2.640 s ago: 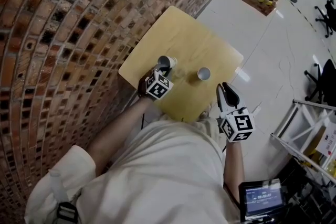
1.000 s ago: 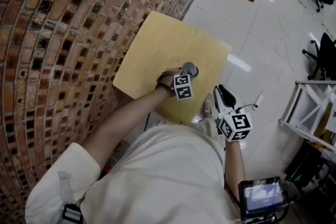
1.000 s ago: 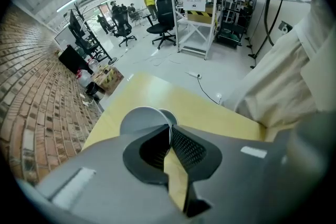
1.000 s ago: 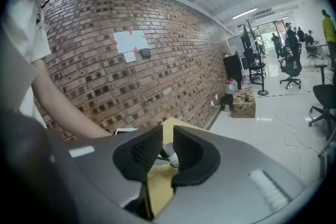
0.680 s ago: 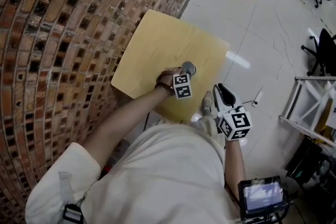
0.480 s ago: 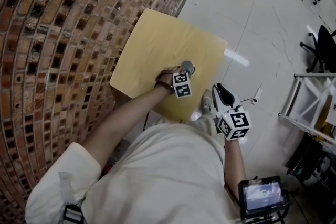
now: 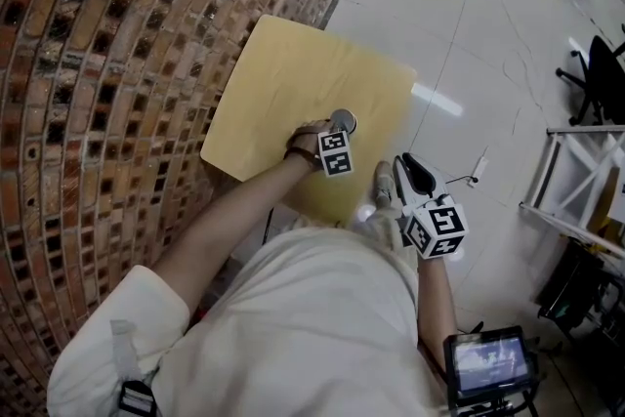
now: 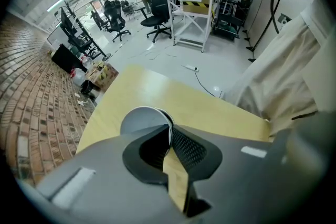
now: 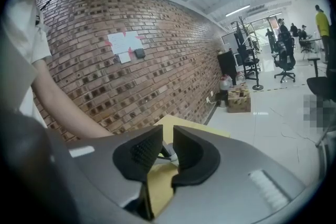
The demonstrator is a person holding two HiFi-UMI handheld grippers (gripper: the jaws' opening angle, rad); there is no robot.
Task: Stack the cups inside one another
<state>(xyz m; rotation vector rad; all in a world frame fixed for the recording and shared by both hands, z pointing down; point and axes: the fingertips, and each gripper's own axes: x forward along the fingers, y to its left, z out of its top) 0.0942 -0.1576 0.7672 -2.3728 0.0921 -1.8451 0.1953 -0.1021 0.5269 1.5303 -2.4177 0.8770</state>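
Over the table point(image 7: 283, 73), the left gripper point(image 8: 169, 135) clamps a cup point(image 8: 140, 120) by its rim, apparently nested already; releasing it tilted could topple it. The right gripper point(image 9: 167, 150) waits empty, jaws parted.

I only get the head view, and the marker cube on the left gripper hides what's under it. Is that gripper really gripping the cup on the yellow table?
Observer: Yes. In the left gripper view, the left gripper has its jaws pinched on the thin rim of the cup, with one pad inside and one outside.
Operator: And the right one, down by the person's waist, is it carrying anything?
Observer: No. The right gripper view shows the right gripper with its jaws slightly apart and nothing between them. Only the table shows beyond the gap.
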